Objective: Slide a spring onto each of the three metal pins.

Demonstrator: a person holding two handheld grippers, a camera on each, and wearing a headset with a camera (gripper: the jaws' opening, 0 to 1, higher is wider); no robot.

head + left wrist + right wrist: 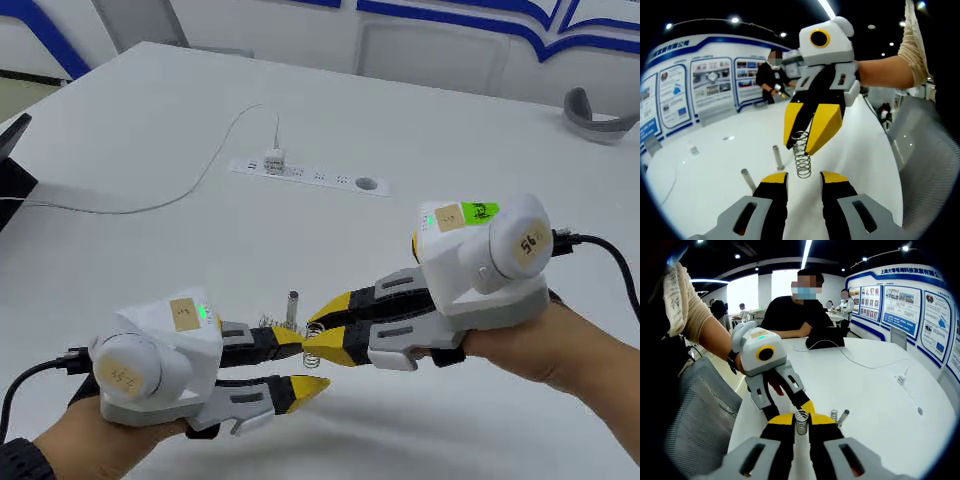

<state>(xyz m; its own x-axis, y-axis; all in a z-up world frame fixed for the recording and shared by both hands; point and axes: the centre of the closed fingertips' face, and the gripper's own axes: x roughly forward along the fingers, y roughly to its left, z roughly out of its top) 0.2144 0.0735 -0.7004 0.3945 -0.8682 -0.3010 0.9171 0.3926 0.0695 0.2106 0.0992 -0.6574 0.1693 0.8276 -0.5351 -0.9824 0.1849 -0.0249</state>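
My right gripper (pixel 308 337) is clamped on a spring (pixel 802 160), holding it over the white tabletop (pixel 150 150), just right of an upright pin (pixel 292 306). My left gripper (pixel 314 360) has its jaws apart, tips near the spring.

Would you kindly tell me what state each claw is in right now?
Left claw: open.
Right claw: closed on a spring.
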